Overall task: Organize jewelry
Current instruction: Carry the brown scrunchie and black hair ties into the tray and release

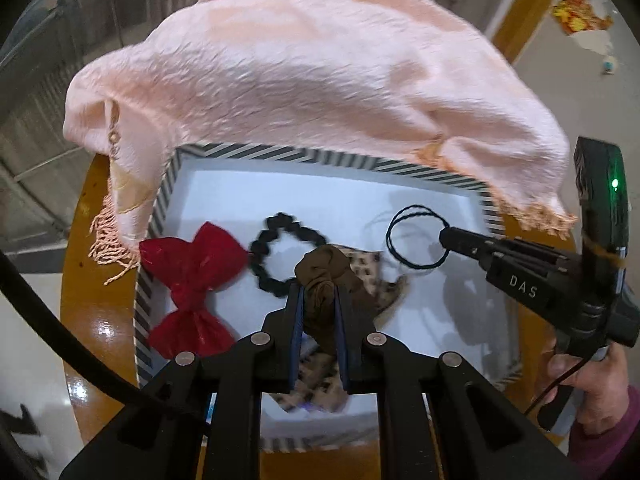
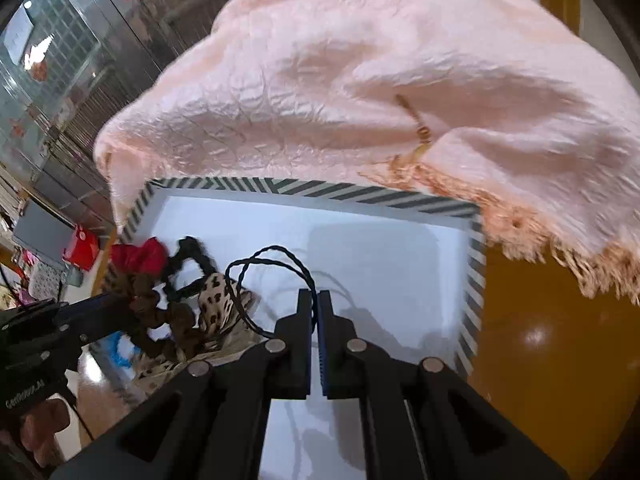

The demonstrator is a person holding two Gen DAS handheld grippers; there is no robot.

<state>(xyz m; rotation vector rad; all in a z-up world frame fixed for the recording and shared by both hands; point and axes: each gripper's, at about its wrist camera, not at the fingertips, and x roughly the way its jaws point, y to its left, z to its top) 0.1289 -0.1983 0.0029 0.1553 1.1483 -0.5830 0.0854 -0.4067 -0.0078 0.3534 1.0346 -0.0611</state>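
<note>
A striped-rim box (image 1: 280, 156) with a white floor lies open on a round brown table (image 1: 76, 280). My left gripper (image 1: 318, 294) is shut on a brown scrunchie (image 1: 322, 276) above a leopard-print scrunchie (image 1: 370, 272). My right gripper (image 2: 316, 300) is shut on a thin black hair tie (image 2: 272, 276), held over the box; it also shows in the left wrist view (image 1: 418, 236). A red bow (image 1: 192, 284) and a black scalloped hair ring (image 1: 280, 252) lie in the box's left part.
A pink fringed scarf (image 1: 312, 72) covers the far side of the table and overhangs the box's far rim (image 2: 320, 192). A hand (image 1: 588, 384) holds the right gripper's handle. Shelves and red items (image 2: 80, 248) stand beyond the table's left.
</note>
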